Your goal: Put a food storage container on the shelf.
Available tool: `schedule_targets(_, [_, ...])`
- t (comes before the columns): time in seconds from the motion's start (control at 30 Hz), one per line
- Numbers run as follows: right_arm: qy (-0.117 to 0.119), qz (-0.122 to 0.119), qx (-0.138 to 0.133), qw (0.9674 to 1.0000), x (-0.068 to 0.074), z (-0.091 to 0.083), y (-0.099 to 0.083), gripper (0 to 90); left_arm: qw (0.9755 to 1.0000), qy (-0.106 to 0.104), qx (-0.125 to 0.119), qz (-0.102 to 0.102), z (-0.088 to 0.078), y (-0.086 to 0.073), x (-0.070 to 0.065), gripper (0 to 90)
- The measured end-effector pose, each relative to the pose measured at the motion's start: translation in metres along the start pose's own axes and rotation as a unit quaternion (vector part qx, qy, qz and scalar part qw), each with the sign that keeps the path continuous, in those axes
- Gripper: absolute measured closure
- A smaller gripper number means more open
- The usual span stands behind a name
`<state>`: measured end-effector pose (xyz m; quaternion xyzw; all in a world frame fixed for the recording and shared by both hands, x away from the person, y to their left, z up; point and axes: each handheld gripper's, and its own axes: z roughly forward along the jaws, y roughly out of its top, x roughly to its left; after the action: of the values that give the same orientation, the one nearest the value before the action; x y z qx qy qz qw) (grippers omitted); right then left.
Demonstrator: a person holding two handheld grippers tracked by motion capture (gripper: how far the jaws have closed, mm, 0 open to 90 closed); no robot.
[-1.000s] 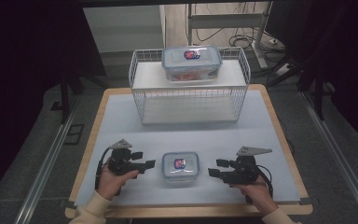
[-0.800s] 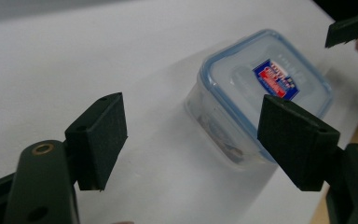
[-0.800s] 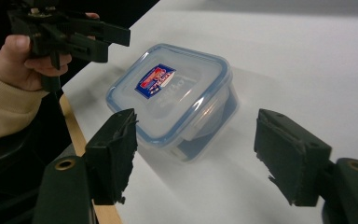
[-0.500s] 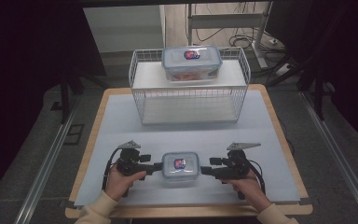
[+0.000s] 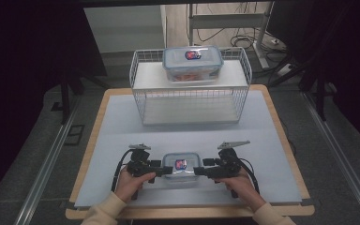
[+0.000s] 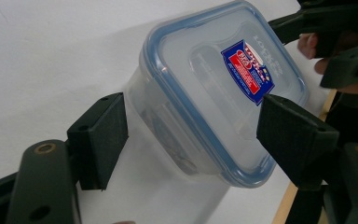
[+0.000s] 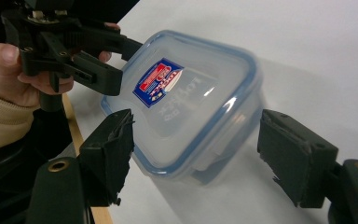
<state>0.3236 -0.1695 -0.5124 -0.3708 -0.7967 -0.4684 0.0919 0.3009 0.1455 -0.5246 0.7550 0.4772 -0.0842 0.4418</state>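
The small container (image 5: 180,166) sits near the front edge of the table (image 5: 122,136), a squat box of clear, slightly cloudy plastic with rounded corners, a blue-rimmed snap lid and a red-and-blue sticker on top. The table top is a pale, matte sheet over a light wooden board whose edge shows all round. Farther back stands a white wire basket (image 5: 191,101) of thin gridded rods with a flat white shelf on top, and on that shelf rests a larger container (image 5: 192,63) of the same make (same blue rim, same sticker).

Both tools are black, blocky and hard-edged, their pads looking rubbery and a bit chewed at the corners. The left gripper (image 5: 166,170) comes at the small container from its left end, the right gripper (image 5: 198,170) from its right end, so the box lies straight between the two.

In the left gripper view the jaws stand apart with the end of the box between them; a gap shows at the left pad, and I cannot tell whether the right one touches the lid. In the right gripper view the jaws have just been opening and stand wide, the box's end between them with clear space at each pad.
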Motion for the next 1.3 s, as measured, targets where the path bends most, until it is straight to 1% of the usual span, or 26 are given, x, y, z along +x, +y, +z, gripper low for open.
schedule_targets(0.07, [0.003, 0.001, 0.007, 1.0, 0.0, 0.005, 0.0, 25.4, 0.9999, -0.013, 0.006, -0.008, 0.001, -0.001, 0.003, 24.8])
schedule_targets(0.1, [0.001, 0.003, 0.009, 1.0, 0.0, 0.007, 0.0, 24.4, 0.9997, -0.019, 0.007, -0.013, 0.002, -0.001, 0.003, 24.9])
schedule_targets(0.13, [-0.003, 0.003, 0.014, 0.9999, -0.001, 0.01, 0.001, 24.2, 0.9996, -0.022, 0.009, -0.014, 0.003, -0.001, 0.003, 25.1])
schedule_targets(0.23, [0.004, 0.014, 0.019, 0.9997, -0.004, 0.015, 0.001, 24.6, 0.9993, -0.031, 0.012, -0.017, 0.004, -0.001, 0.004, 26.2])
schedule_targets(0.3, [0.005, 0.02, 0.025, 0.9995, -0.006, 0.019, 0.002, 24.8, 0.9989, -0.038, 0.013, -0.023, 0.005, -0.001, 0.005, 27.2])
schedule_targets(0.33, [0.009, 0.032, 0.026, 0.9991, -0.007, 0.021, 0.003, 24.7, 0.9987, -0.042, 0.013, -0.026, 0.005, -0.001, 0.005, 28.8])
schedule_targets(0.37, [0.009, 0.032, 0.026, 0.9991, -0.007, 0.021, 0.003, 24.7, 0.9985, -0.044, 0.013, -0.029, 0.006, -0.001, 0.006, 28.8])
schedule_targets(0.43, [0.011, 0.042, 0.026, 0.9987, -0.009, 0.02, 0.004, 26.3, 0.9984, -0.045, 0.014, -0.031, 0.006, 0.0, 0.006, 28.3])
schedule_targets(0.47, [0.016, 0.052, 0.028, 0.9982, -0.011, 0.02, 0.004, 27.4, 0.9984, -0.045, 0.015, -0.032, 0.006, 0.0, 0.006, 28.5])
schedule_targets(0.5, [0.016, 0.055, 0.027, 0.998, -0.011, 0.02, 0.004, 29.0, 0.9984, -0.045, 0.014, -0.031, 0.006, -0.001, 0.006, 28.6])
schedule_targets(0.57, [0.016, 0.059, 0.022, 0.9979, -0.012, 0.017, 0.005, 35.4, 0.9987, -0.041, 0.011, -0.028, 0.005, -0.001, 0.005, 29.8])
schedule_targets(0.6, [0.016, 0.058, 0.019, 0.998, -0.012, 0.015, 0.005, 38.8, 0.9988, -0.041, 0.009, -0.027, 0.004, -0.002, 0.004, 30.9])
schedule_targets(0.7, [0.011, 0.059, 0.013, 0.9981, -0.01, 0.012, 0.003, 40.1, 0.9989, -0.039, 0.005, -0.024, 0.002, -0.005, 0.002, 34.3])
schedule_targets(0.77, [0.01, 0.061, 0.008, 0.9981, -0.009, 0.01, 0.001, 42.3, 0.9992, -0.037, -0.001, -0.017, 0.0, -0.007, 0.0, 35.4])
schedule_targets(0.83, [0.009, 0.058, 0.003, 0.9983, -0.006, 0.007, -0.001, 45.1, 0.9991, -0.037, -0.01, -0.018, -0.003, -0.009, -0.001, 40.1])
schedule_targets(0.87, [0.006, 0.049, -0.001, 0.9988, -0.004, 0.006, -0.002, 45.9, 0.999, -0.038, -0.014, -0.017, -0.004, -0.01, -0.001, 41.8])
schedule_targets(0.9, [0.004, 0.043, -0.003, 0.9991, -0.002, 0.005, -0.003, 46.2, 0.9989, -0.038, -0.018, -0.018, -0.004, -0.011, -0.003, 42.4])
schedule_targets(1.03, [-0.001, 0.031, -0.007, 0.9995, 0.001, 0.003, -0.005, 47.2, 0.9995, -0.027, -0.019, 0.003, -0.006, -0.013, -0.007, 42.7])
schedule_targets(1.17, [0.001, 0.027, -0.007, 0.9996, 0.003, 0.001, -0.008, 48.2, 0.9992, -0.033, -0.024, 0.002, -0.008, -0.015, -0.007, 45.7])
schedule_targets(1.27, [-0.001, 0.026, -0.007, 0.9996, 0.004, 0.001, -0.009, 48.4, 0.9992, -0.03, -0.025, 0.006, -0.008, -0.016, -0.008, 45.9])
schedule_targets(1.3, [0.001, 0.031, -0.009, 0.9995, 0.005, 0.0, -0.01, 49.3, 0.9993, -0.029, -0.025, 0.007, -0.008, -0.016, -0.008, 46.0])
